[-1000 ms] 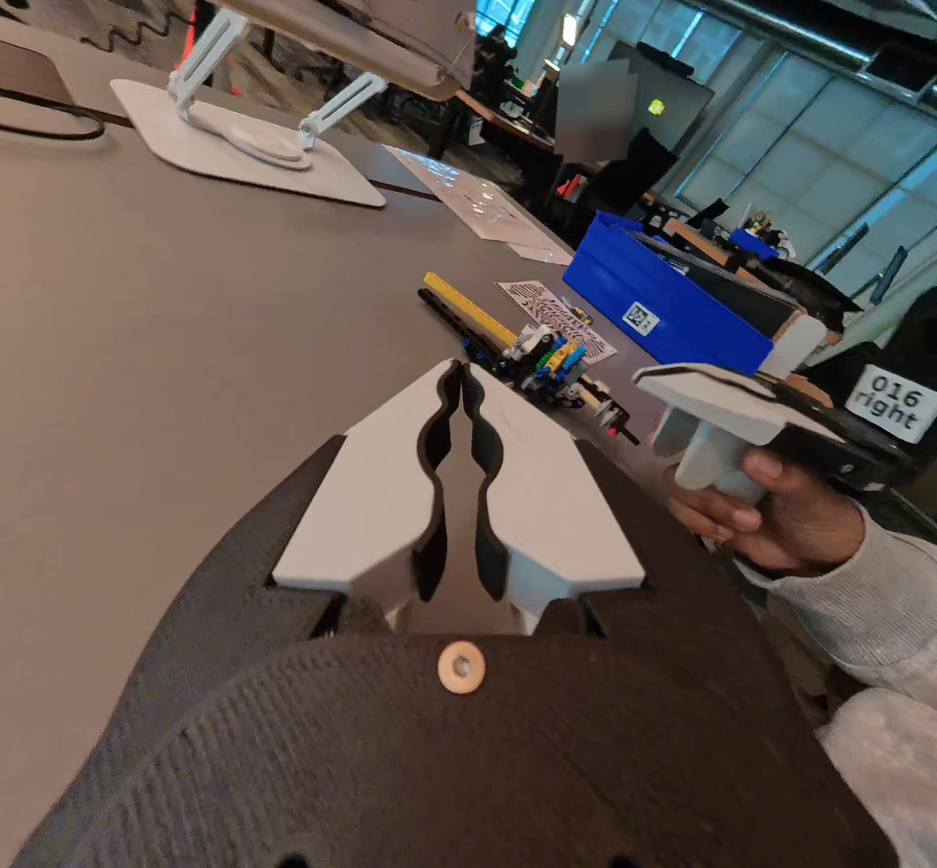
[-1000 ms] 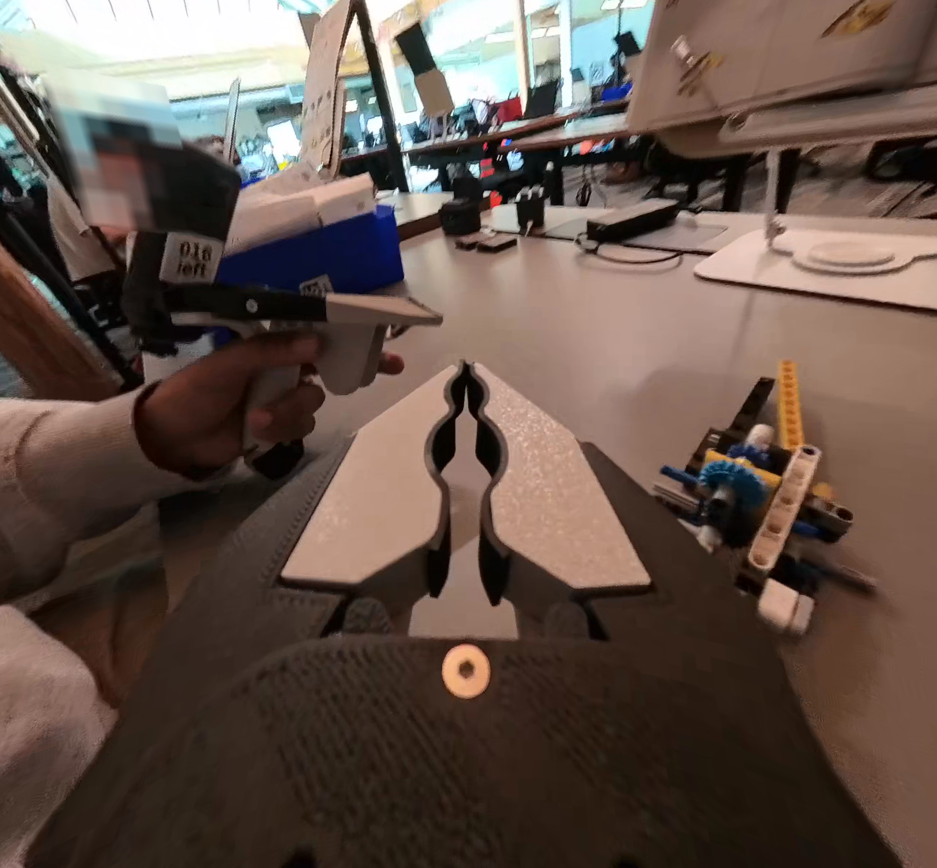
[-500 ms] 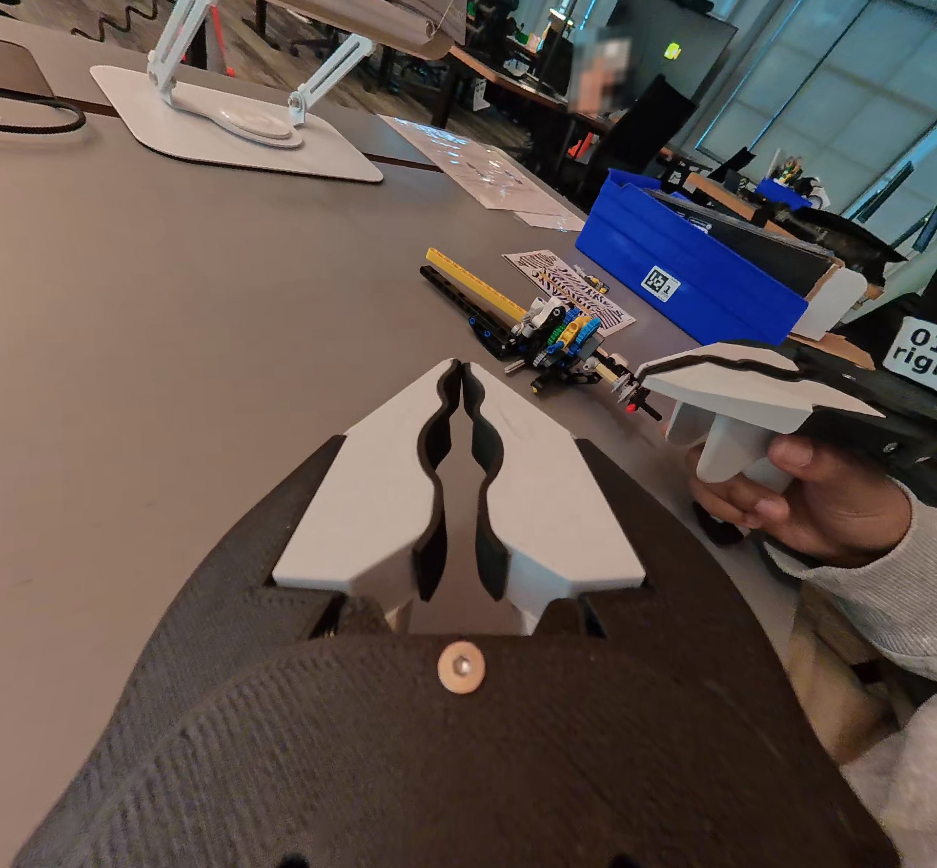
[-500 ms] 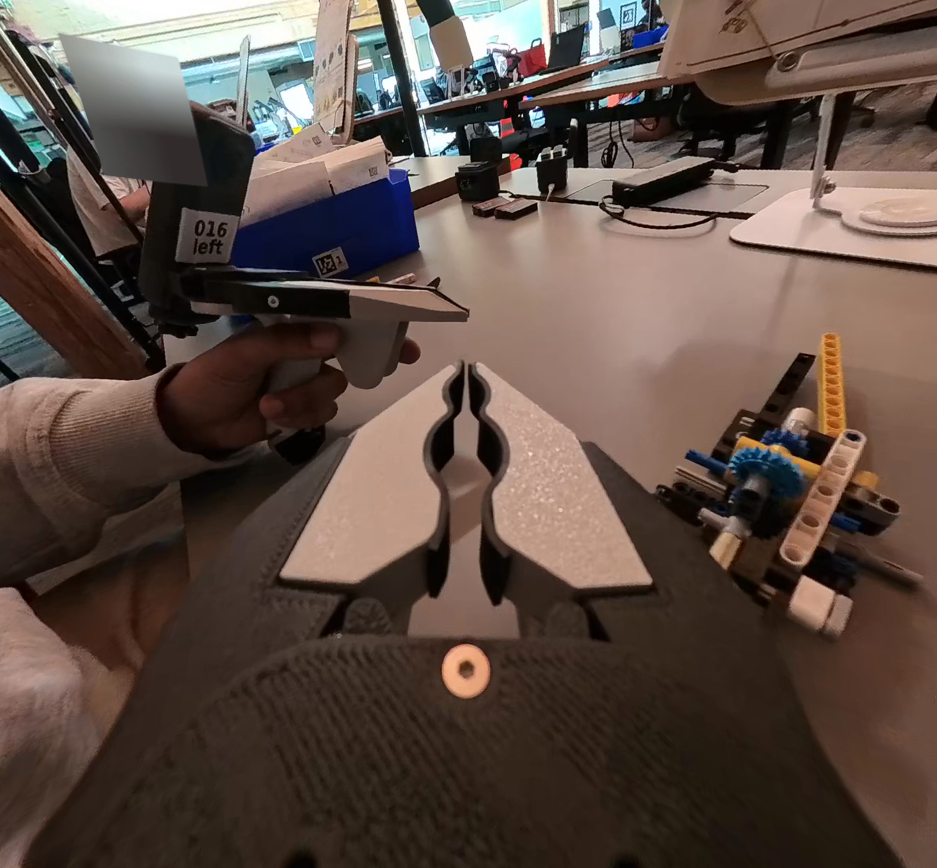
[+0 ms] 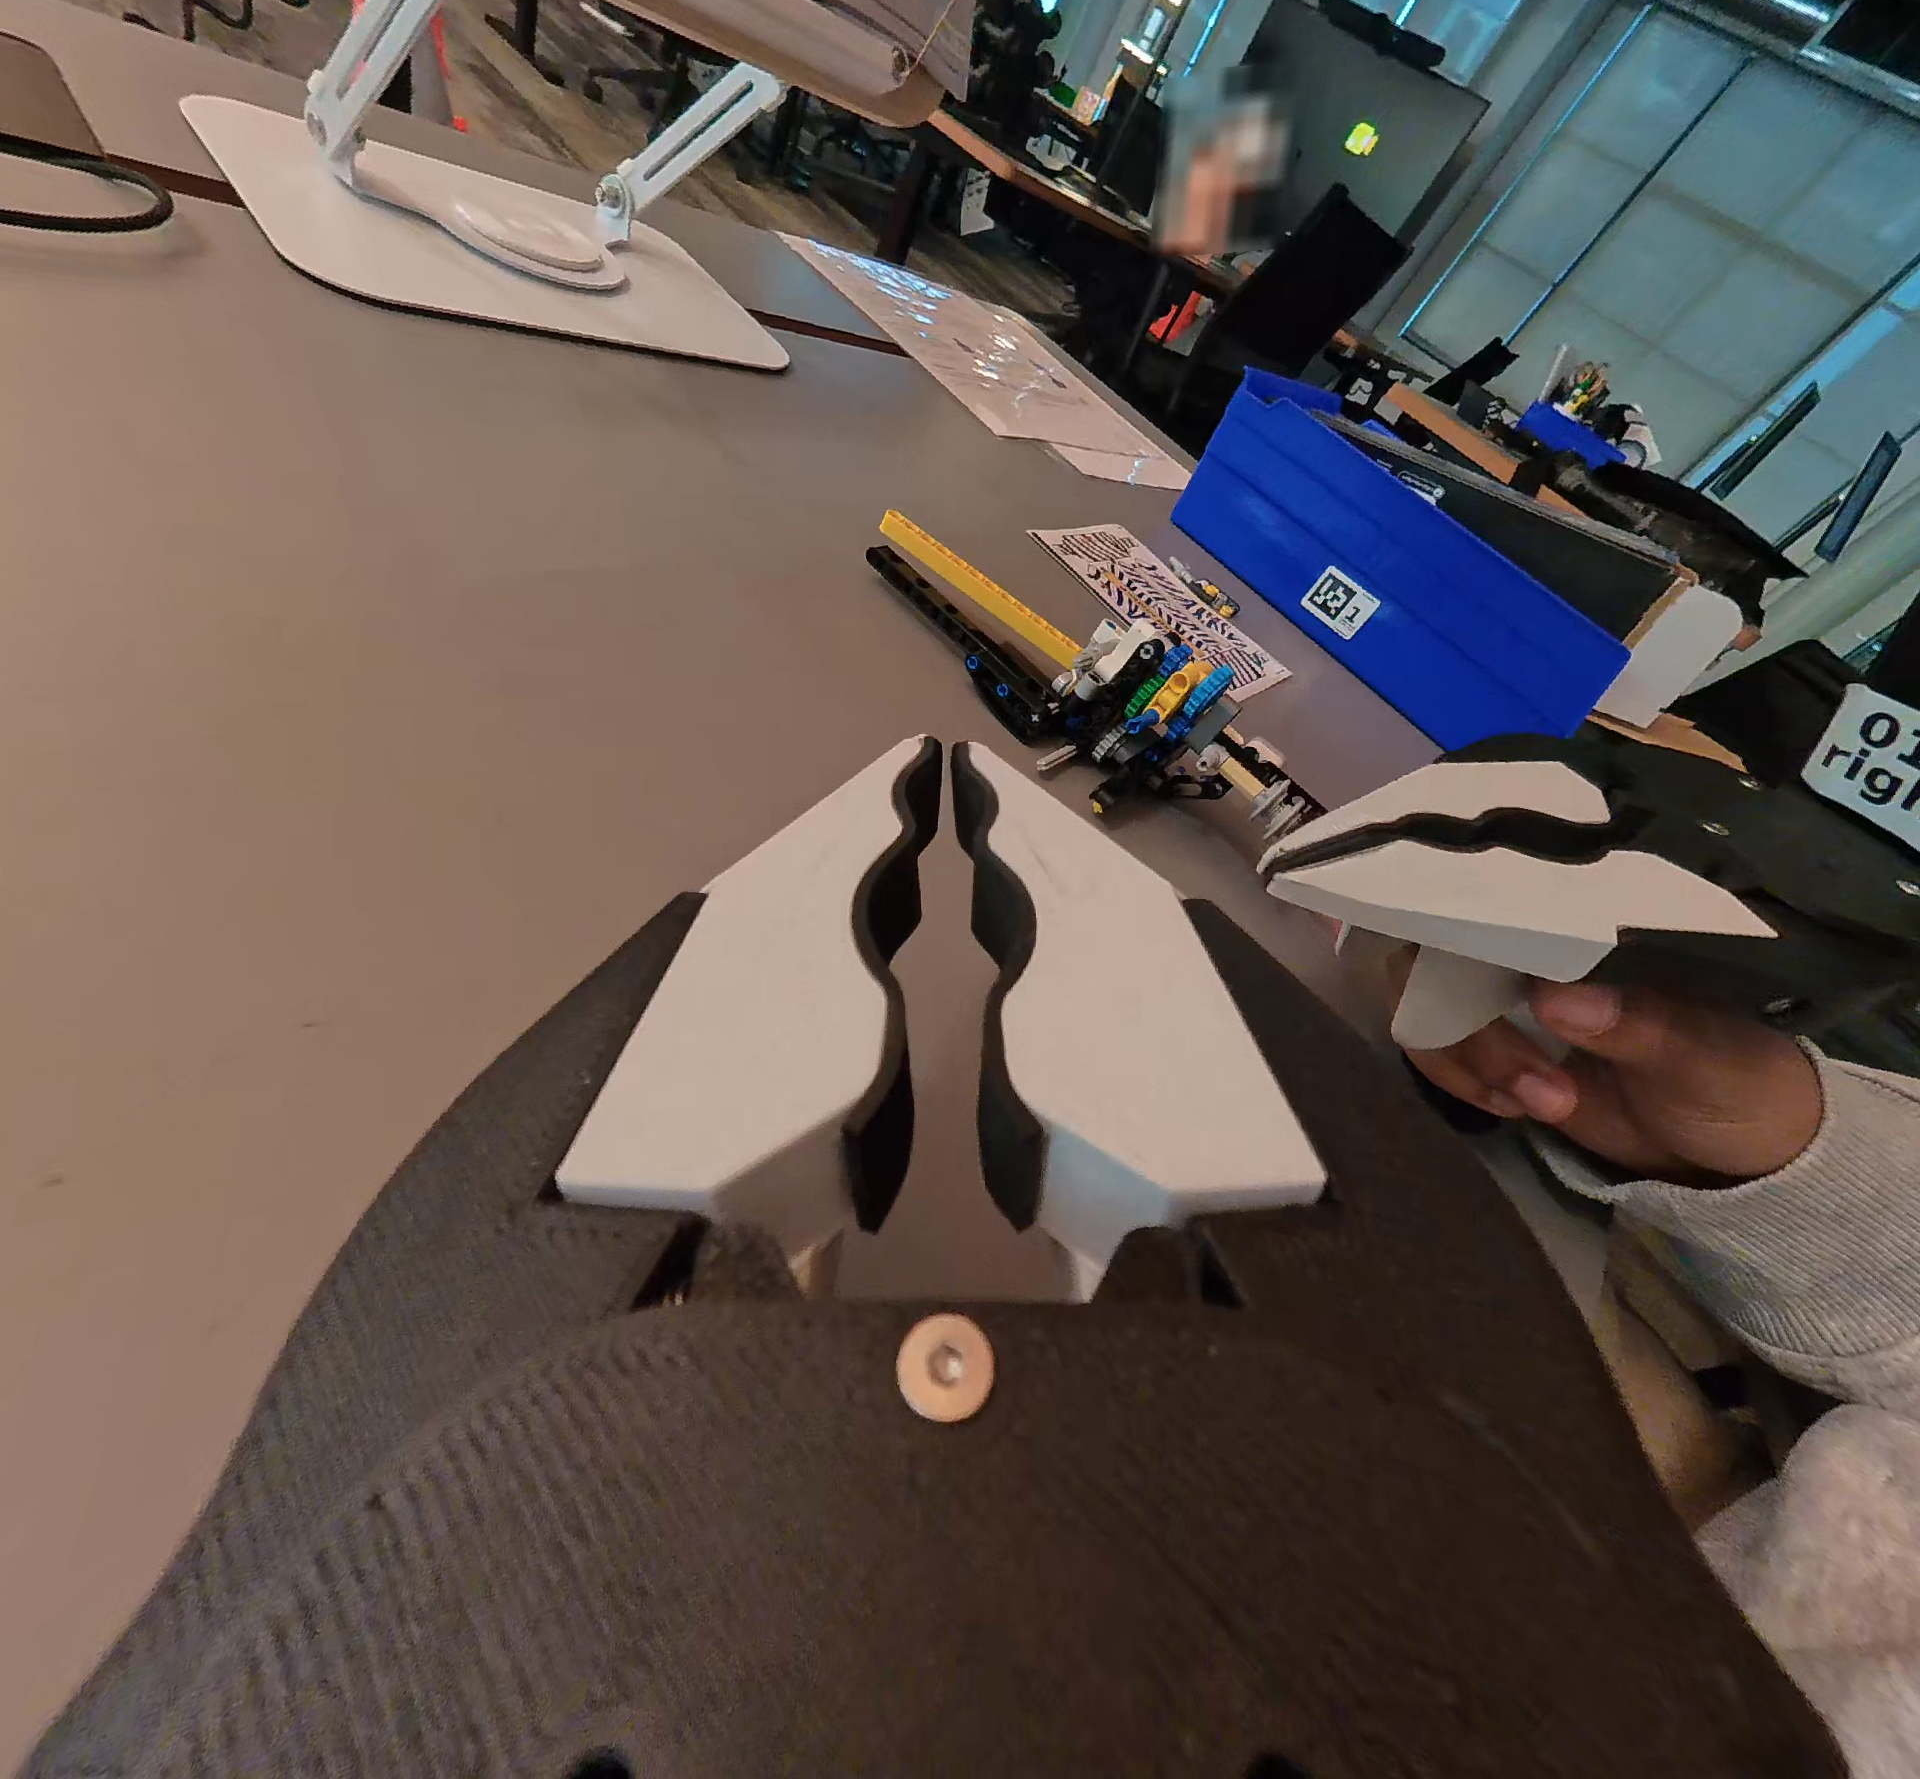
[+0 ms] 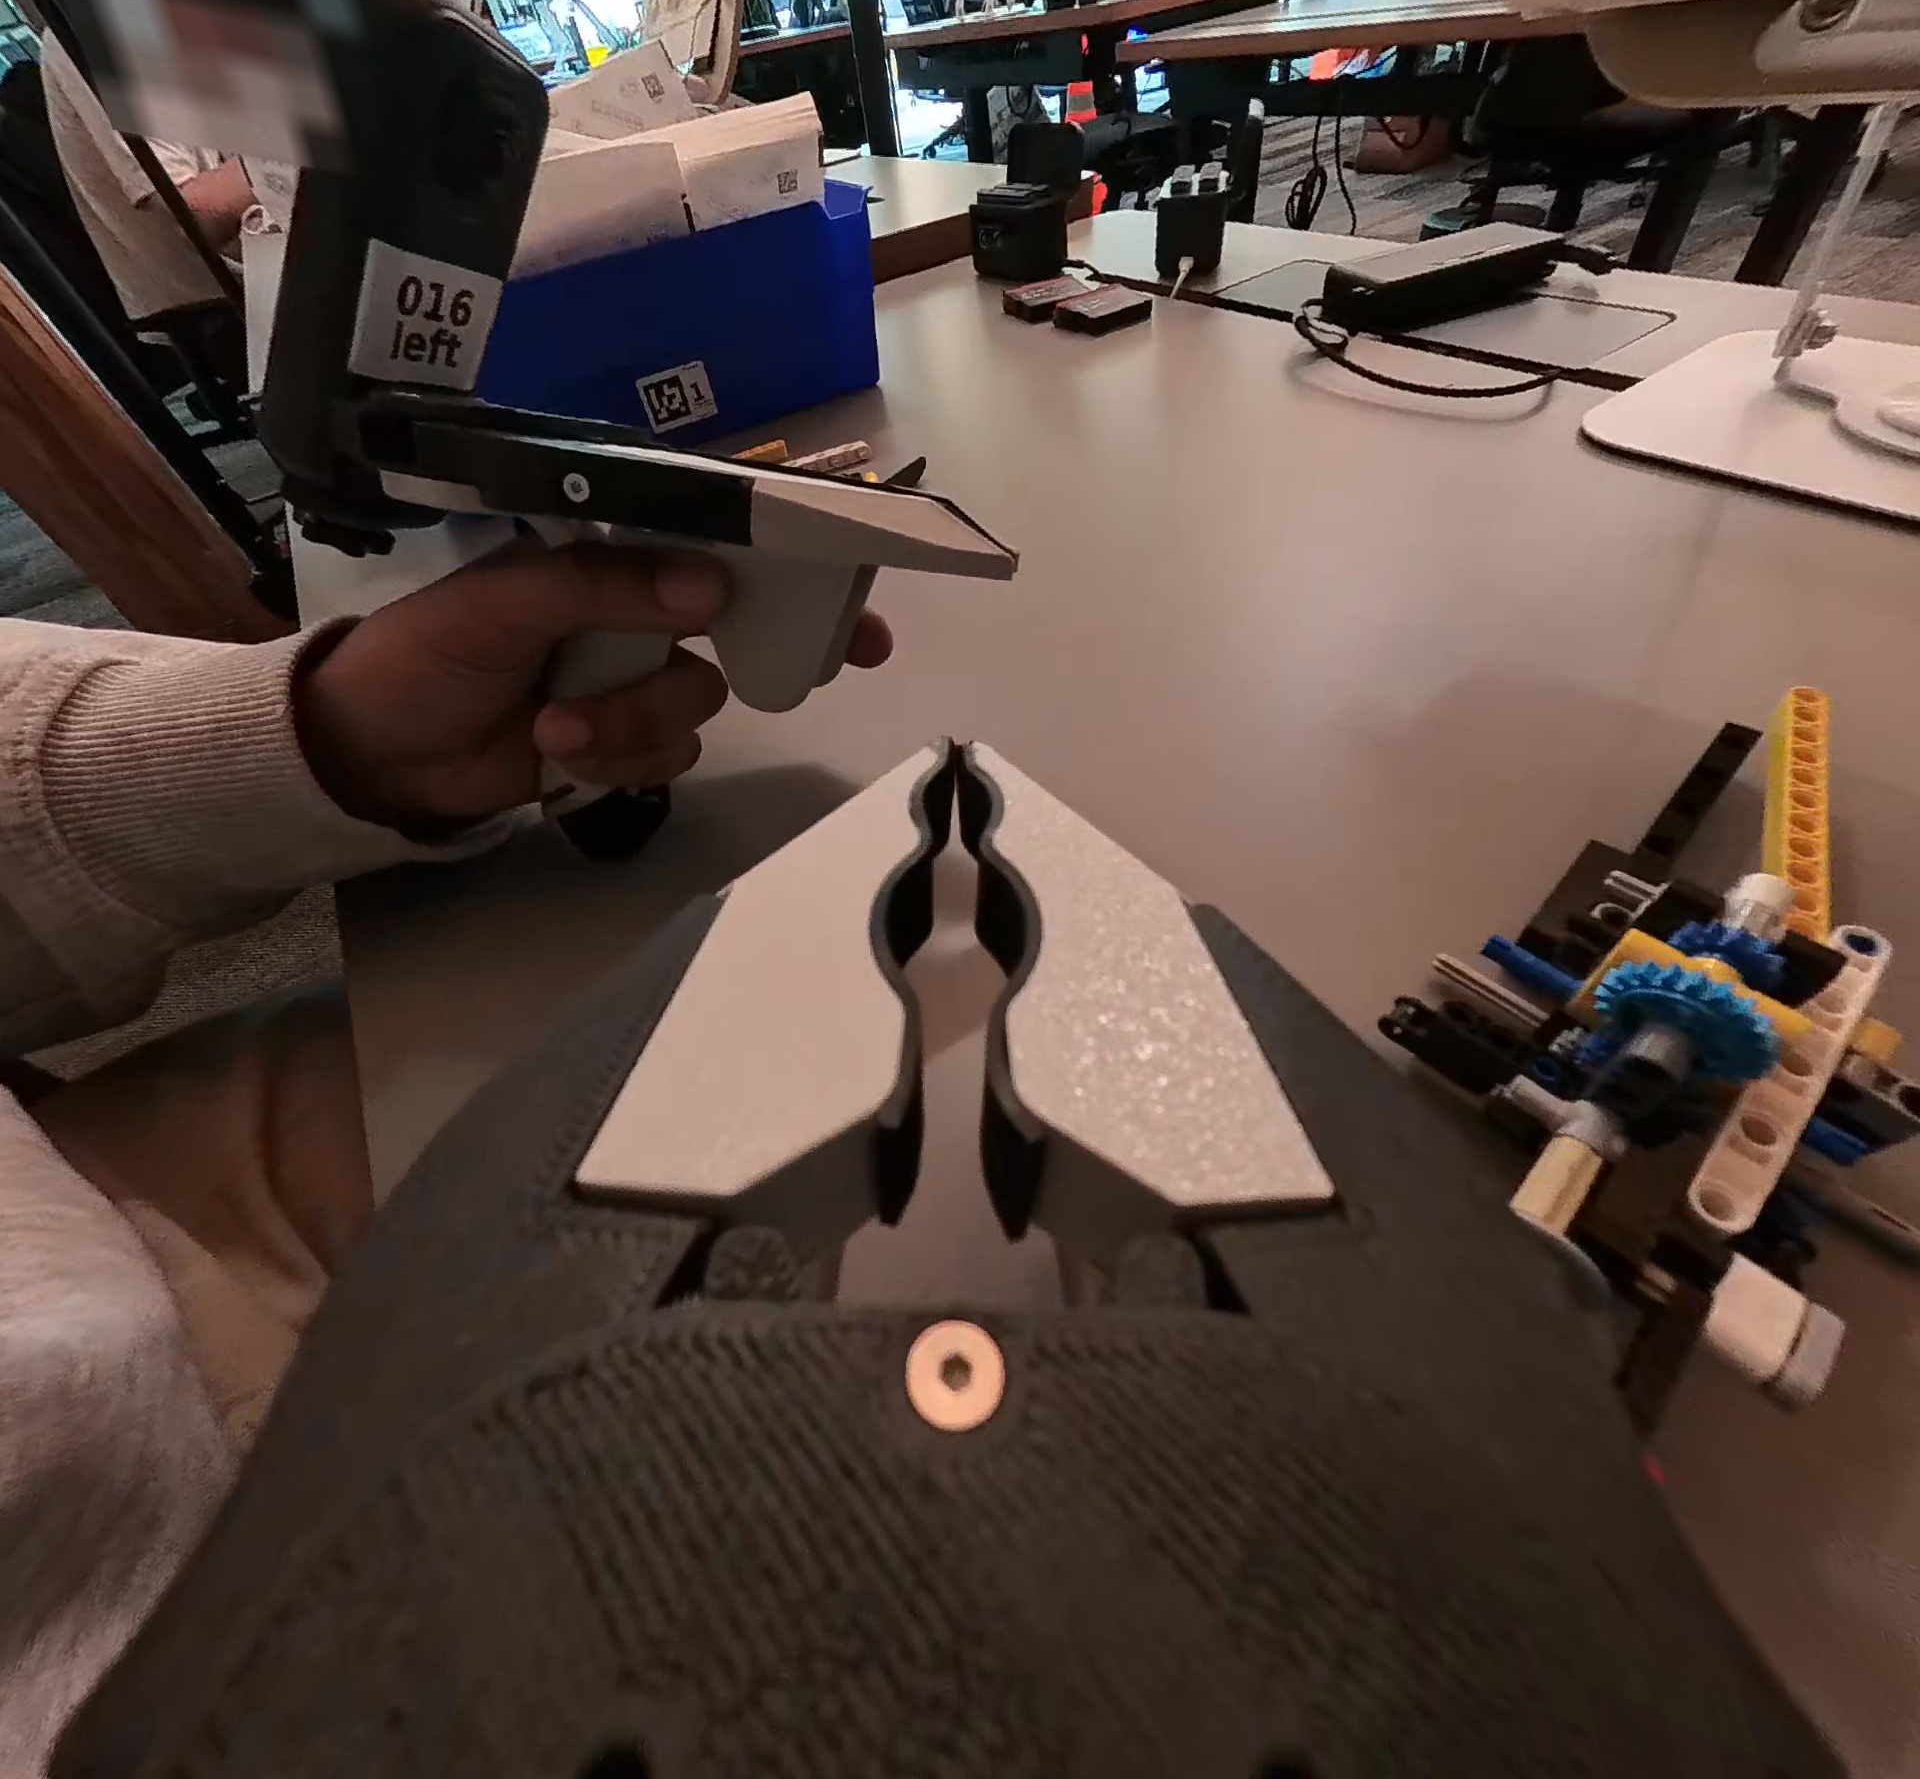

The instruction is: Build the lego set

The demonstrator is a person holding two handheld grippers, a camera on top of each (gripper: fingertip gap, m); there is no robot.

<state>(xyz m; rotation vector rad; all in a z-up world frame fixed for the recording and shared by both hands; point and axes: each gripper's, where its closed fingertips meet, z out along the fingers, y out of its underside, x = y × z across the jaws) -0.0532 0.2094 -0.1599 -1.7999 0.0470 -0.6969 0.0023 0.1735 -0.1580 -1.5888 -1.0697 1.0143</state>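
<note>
A partly built lego model [image 5: 1127, 690] with a black beam, a yellow beam [image 5: 971, 586], blue gears and white parts lies on the grey table [image 5: 416, 649]. In the right wrist view the model [image 6: 1704, 1033] lies to the right of my right gripper [image 6: 958, 750]. My left gripper [image 5: 945, 747] is shut and empty above the table, short of the model. My right gripper is shut and empty; it also shows in the left wrist view [image 5: 1273, 867], just right of the model. The left gripper shows in the right wrist view [image 6: 1003, 566], held in a hand.
A blue bin [image 5: 1392, 576] with papers stands behind the model, beside a patterned sheet [image 5: 1153, 586]. A white stand base [image 5: 468, 243] holds a board at the back left. Loose lego pieces [image 6: 821, 456] lie by the bin [image 6: 717, 327]. A black power brick [image 6: 1439, 275] and cable lie farther off. Tip to tip, the grippers are about 7 cm apart. The yellow beam [image 5: 971, 586] is about equally far from each gripper, around 20 cm. My right wrist view [image 6: 1782, 815] looks at it from another angle.
Both grippers have shifted slightly and come nearer the model; the right gripper's tip has moved further left beside the model. Both stay shut and empty. The model has not moved.
</note>
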